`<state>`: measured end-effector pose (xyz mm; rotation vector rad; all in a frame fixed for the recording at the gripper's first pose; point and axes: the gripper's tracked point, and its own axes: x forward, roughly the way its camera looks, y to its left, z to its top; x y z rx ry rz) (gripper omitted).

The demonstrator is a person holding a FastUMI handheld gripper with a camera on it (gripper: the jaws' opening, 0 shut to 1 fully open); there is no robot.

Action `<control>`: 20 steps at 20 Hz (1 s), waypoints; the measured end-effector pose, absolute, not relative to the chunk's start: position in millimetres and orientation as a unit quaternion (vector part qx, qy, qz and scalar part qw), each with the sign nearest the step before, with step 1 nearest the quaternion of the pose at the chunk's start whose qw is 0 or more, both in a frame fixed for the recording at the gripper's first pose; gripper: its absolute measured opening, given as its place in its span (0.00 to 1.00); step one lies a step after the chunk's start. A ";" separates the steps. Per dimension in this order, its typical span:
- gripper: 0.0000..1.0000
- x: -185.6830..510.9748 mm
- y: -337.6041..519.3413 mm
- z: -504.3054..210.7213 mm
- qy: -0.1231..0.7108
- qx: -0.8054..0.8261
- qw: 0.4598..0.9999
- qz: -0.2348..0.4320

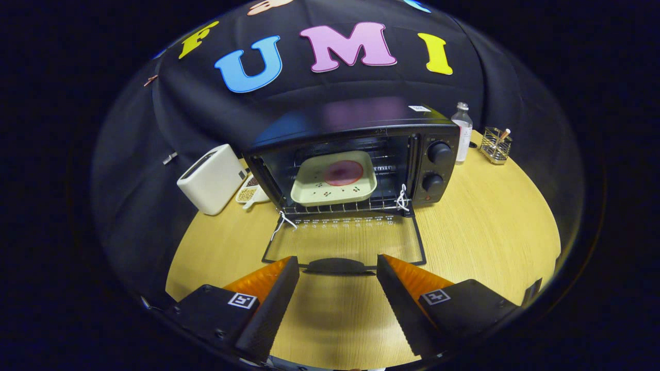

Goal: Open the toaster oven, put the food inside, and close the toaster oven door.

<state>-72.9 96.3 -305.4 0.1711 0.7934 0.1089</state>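
Note:
A black toaster oven [356, 139] stands on the wooden table [490, 232] with its glass door [345, 242] folded down flat toward me. Inside, on the wire rack, rests a pale square tray [335, 180] carrying a round pink-red piece of food [343, 172]. The door's handle [337, 266] lies at the door's near edge, just ahead of my fingertips. My gripper [337, 265] is open, its orange-and-black fingers [273, 299] spread either side of the handle and touching nothing.
A white toaster [211, 179] and a small dish of grains [250, 195] sit left of the oven. To its right stand a clear bottle [463, 131] and a wire holder [496, 145]. Two knobs [438, 153] are on the oven's right panel.

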 end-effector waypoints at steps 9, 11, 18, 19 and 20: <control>1.00 -80.2 116.9 -369.3 0.458 0.055 0.887 0.030; 1.00 -78.0 120.0 -380.4 0.471 0.062 0.880 0.014; 0.97 -68.0 117.8 -389.9 0.470 0.038 0.882 -0.031; 0.97 -67.7 118.1 -387.1 0.466 0.038 0.883 -0.031; 0.97 -66.3 118.1 -381.8 0.460 0.041 0.887 -0.031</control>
